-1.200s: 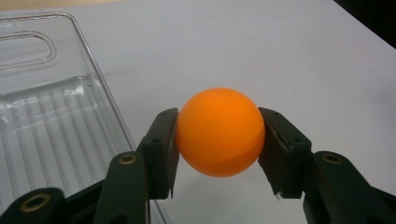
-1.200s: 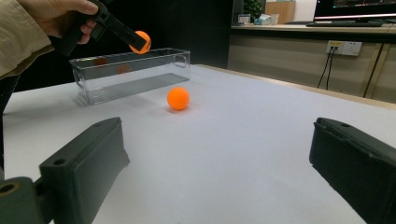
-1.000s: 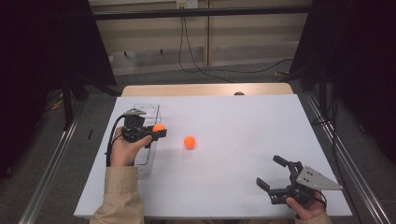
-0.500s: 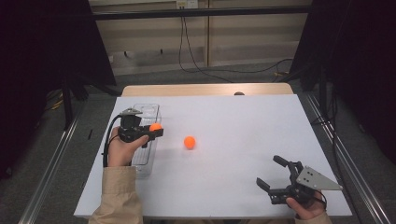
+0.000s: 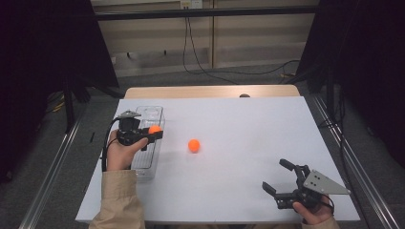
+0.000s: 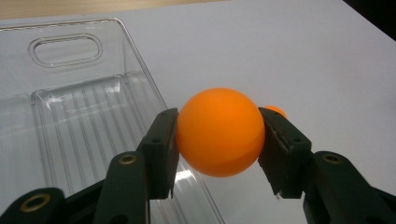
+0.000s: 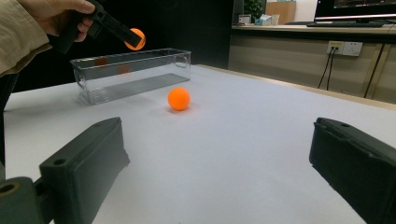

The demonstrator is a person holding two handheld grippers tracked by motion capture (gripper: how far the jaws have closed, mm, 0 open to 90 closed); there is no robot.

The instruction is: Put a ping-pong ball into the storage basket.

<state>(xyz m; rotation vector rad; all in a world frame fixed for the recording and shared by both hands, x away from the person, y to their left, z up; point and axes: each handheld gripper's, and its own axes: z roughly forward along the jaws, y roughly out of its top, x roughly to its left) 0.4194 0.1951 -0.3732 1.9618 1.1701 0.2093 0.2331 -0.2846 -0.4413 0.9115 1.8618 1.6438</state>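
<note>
My left gripper [image 5: 154, 130] is shut on an orange ball [image 5: 154, 129], held in the air over the right rim of a clear plastic bin [image 5: 145, 165]. In the left gripper view the ball [image 6: 218, 131] sits squeezed between both jaws, with the bin [image 6: 70, 116] below and to the left. A second orange ball [image 5: 193, 145] lies on the white table [image 5: 248, 124] to the right of the bin. My right gripper [image 5: 275, 175] rests open near the table's front right, holding nothing. It faces the loose ball [image 7: 179, 98] and the bin [image 7: 133, 77].
The bin holds nothing that I can see. A wooden strip [image 5: 205, 91] runs along the table's far edge. Metal rails [image 5: 52, 162] flank the table on both sides. Cables [image 5: 200, 57] lie on the floor beyond.
The left gripper has carried its ball a little to the left, from beside the bin to above its right rim. The right gripper and the loose ball have stayed put.
</note>
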